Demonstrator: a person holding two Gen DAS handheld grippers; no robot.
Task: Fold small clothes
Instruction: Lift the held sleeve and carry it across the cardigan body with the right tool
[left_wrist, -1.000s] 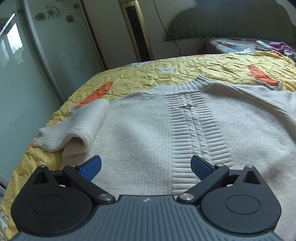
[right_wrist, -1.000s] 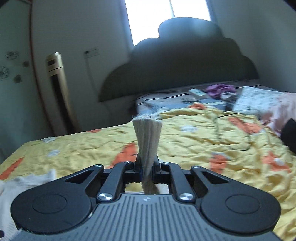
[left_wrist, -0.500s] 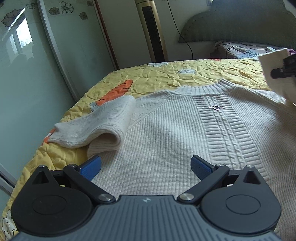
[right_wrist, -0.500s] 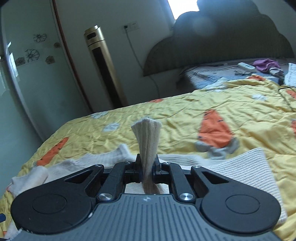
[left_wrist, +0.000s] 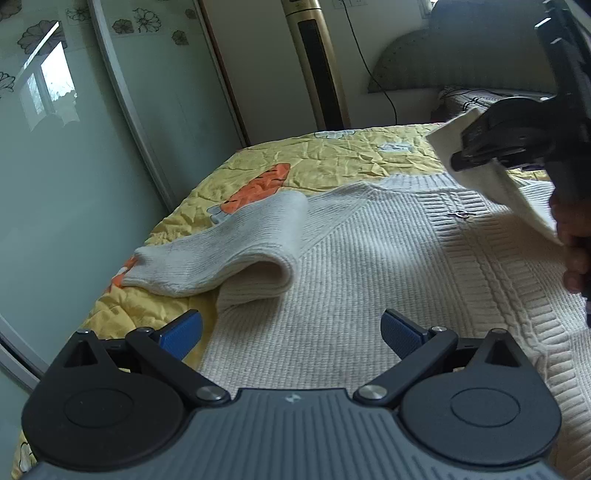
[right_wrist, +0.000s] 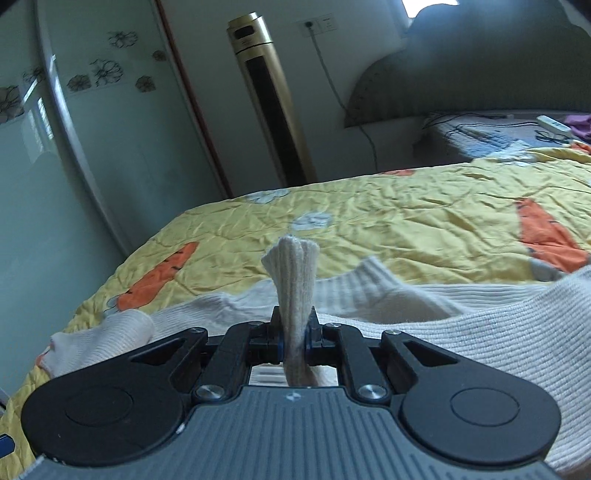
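A cream knitted sweater (left_wrist: 369, 266) lies flat on a bed, front up, with a ribbed band and a small metal clasp (left_wrist: 460, 214) down its middle. Its left sleeve (left_wrist: 236, 247) is folded over near the bed's edge. My left gripper (left_wrist: 291, 332) hovers open over the sweater's lower left part, nothing between its blue pads. My right gripper (right_wrist: 294, 338) is shut on the cuff of the other sleeve (right_wrist: 293, 280), which stands up between its jaws. In the left wrist view that gripper (left_wrist: 458, 160) carries the sleeve (left_wrist: 513, 192) above the sweater's chest.
The bed has a yellow quilt (left_wrist: 332, 162) with orange carrot prints. A mirrored wardrobe door (left_wrist: 74, 147) runs along the left side. A gold tower fan (right_wrist: 269, 103) stands by the wall. The grey headboard (right_wrist: 480, 74) and small items lie at the far right.
My right gripper has swung left with the sleeve cuff, from over the bare quilt to above the sweater. The left gripper has shifted left toward the folded sleeve.
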